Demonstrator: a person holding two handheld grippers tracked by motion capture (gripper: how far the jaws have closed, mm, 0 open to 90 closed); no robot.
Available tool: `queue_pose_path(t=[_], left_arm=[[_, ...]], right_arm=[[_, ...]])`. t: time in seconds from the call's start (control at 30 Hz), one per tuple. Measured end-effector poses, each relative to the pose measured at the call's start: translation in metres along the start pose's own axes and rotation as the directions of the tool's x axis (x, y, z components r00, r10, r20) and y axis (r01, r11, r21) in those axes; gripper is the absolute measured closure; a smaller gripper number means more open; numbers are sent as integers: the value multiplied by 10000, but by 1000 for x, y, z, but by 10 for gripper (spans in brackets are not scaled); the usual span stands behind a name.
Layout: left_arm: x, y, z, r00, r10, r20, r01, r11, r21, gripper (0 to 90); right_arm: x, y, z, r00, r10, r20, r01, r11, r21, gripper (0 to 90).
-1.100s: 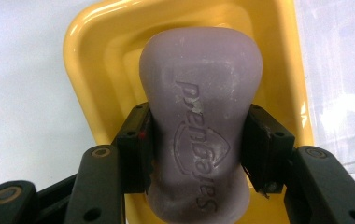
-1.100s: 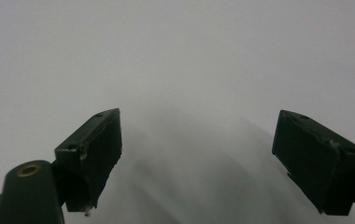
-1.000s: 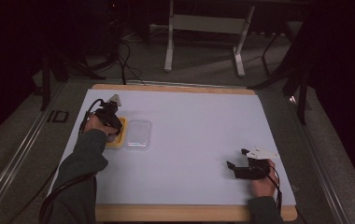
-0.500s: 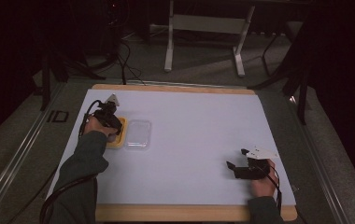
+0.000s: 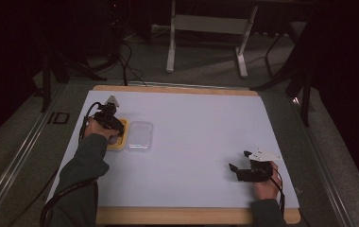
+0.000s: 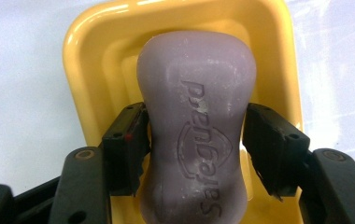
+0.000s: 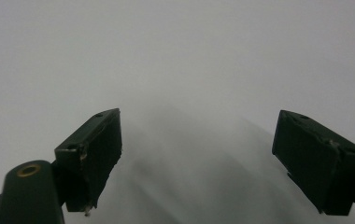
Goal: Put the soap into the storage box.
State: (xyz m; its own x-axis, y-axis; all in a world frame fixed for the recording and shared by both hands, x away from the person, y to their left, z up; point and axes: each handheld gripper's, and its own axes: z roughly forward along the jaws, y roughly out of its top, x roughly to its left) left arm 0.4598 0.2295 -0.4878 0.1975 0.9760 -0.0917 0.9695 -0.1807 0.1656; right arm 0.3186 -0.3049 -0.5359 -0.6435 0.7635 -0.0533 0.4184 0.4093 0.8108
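A purple soap bar with embossed lettering lies lengthwise in a yellow soap dish. My left gripper is shut on the soap bar, its black pads pressing on both sides of the bar's waist. In the high view this gripper points down over the yellow dish at the mat's left. My right gripper rests near the front right of the mat. It stands open, with nothing but white mat between its jaws.
A clear plastic lid lies flat just right of the yellow dish. The white mat covers a wooden table with edges at front and back. Dark floor, cables and a stand's legs lie beyond the far edge.
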Motion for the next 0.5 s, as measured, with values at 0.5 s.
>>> queue_pose_path(t=[0.5], left_arm=[[0, -2, -6, 10000, 49, 4, -49, 9996, -278, 358]], right_arm=[[0, 0, 0, 10000, -27, -4, 27, 10000, 4, 155]])
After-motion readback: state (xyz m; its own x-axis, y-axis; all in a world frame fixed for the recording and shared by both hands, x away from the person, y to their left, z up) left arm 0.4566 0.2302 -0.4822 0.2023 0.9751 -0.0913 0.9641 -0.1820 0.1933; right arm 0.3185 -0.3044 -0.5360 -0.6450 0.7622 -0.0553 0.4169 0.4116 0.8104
